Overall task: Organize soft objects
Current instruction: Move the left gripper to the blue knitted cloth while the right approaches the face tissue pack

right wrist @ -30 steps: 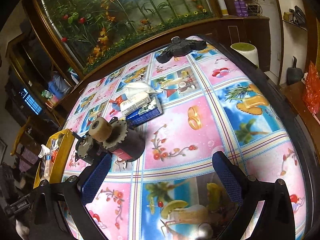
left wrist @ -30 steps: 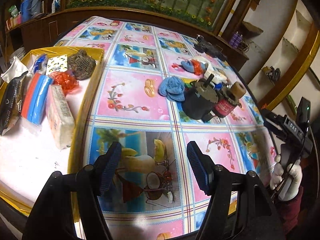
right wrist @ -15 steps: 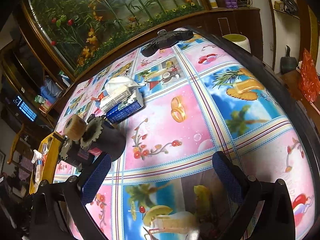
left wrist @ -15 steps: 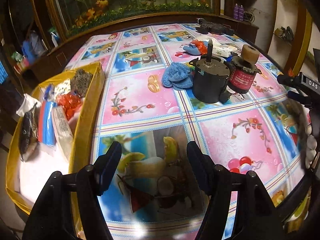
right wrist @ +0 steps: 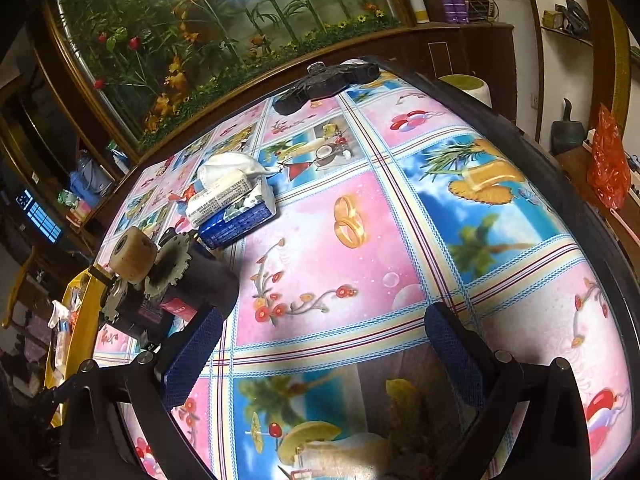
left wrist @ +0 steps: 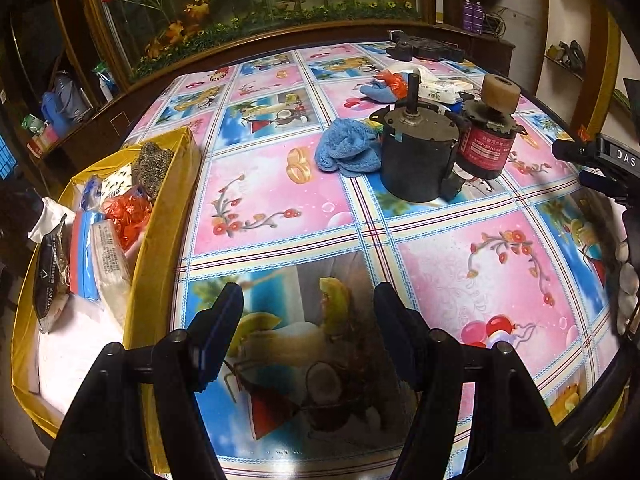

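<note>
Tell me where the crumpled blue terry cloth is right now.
In the left wrist view, the crumpled blue terry cloth lies on the patterned tablecloth above centre, against the left side of the black cylindrical motor, right of the yellow box.

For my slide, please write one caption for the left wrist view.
Open left claw above the tablecloth, facing a blue cloth beside two motors.

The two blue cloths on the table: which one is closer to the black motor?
The bigger blue cloth, lying right beside the black motor. The smaller blue cloth lies farther back, next to something red.
</note>
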{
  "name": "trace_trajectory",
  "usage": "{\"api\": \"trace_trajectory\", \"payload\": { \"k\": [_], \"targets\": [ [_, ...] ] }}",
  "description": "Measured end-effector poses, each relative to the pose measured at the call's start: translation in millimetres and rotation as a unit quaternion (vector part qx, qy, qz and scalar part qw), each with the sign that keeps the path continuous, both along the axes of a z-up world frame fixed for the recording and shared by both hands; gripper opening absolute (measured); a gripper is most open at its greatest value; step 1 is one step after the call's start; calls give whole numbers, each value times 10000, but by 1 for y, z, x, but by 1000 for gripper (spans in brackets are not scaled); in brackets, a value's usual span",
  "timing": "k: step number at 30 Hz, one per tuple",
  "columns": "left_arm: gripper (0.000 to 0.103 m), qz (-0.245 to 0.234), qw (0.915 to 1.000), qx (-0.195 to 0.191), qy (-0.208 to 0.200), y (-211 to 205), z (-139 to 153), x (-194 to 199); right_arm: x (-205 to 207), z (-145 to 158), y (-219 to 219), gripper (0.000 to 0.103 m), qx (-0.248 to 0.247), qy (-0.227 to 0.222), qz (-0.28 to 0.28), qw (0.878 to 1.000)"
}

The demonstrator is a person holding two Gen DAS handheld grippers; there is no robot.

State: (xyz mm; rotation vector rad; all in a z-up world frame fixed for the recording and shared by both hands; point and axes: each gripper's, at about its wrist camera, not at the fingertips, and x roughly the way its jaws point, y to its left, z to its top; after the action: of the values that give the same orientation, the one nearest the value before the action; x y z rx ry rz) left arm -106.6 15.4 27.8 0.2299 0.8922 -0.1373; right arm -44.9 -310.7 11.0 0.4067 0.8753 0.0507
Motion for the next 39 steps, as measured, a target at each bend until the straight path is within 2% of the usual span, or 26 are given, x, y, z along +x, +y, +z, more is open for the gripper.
{"api": "trace_trajectory", "payload": {
  "k": [13, 15, 25, 27, 28, 37, 39],
  "targets": [
    [67, 86, 9994, -210, 265, 8, -15, 6, 5, -2, -2, 102, -40, 51, 15, 10000],
    [74, 114, 9992, -249, 287, 9, -15, 7, 6, -3, -2, 102, -48, 52, 22, 10000],
    [90, 190, 9976, -446, 487, 16, -20, 11, 7, -3, -2, 102, -53, 57, 20, 10000],
    [101, 201, 9972, -460, 559, 17, -21, 12, 7, -4, -3, 102, -62, 60, 18, 10000],
    [103, 176, 9962, -505, 684, 17, -24, 14, 7, -4, -3, 102, -67, 62, 17, 10000],
    [103, 145, 9952, -614, 754, 17, -25, 15, 4, 1, -10, 102, -53, 9, -141, 9999],
    [103, 167, 9950, -624, 764, 18, -25, 15, -1, 10, -16, 102, 117, -54, -144, 9998]
  ]
}}
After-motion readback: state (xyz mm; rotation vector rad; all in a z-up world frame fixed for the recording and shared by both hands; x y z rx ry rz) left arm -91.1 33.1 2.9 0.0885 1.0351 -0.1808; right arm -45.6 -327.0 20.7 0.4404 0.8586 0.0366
